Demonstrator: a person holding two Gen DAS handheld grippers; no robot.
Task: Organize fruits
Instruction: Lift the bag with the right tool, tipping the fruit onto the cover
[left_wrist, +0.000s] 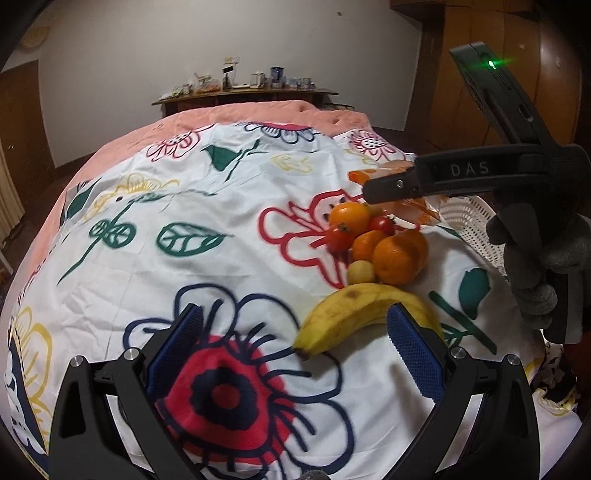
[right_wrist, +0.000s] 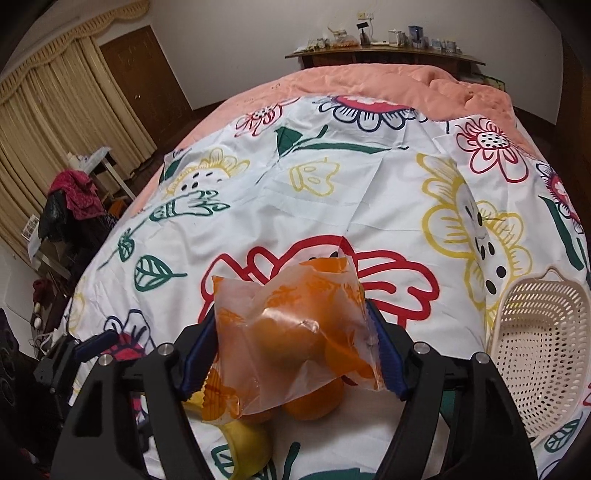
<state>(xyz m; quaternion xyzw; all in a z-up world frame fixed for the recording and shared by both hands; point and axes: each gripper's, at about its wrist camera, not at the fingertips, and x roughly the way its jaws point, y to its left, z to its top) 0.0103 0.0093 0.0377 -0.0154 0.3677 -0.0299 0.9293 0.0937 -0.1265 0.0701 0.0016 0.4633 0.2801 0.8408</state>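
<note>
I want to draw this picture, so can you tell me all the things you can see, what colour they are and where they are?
banana: one, yellow, on the cloth just ahead of the left gripper
oranges: at least three, orange, heaped beyond the banana
tomatoes: two, red, on the left side of the heap
small round fruit: one, pale yellow, between banana and oranges
plastic bag: one, clear with orange print, above the fruit heap
basket: one, cream, perforated, empty as far as visible, right of the fruit
flowered cloth: one, white with coloured flowers, under everything
pink bedspread: one, beyond the cloth
left gripper: open, empty
right gripper: closed on the plastic bag
gloved hand: grey, holding the right gripper
</note>
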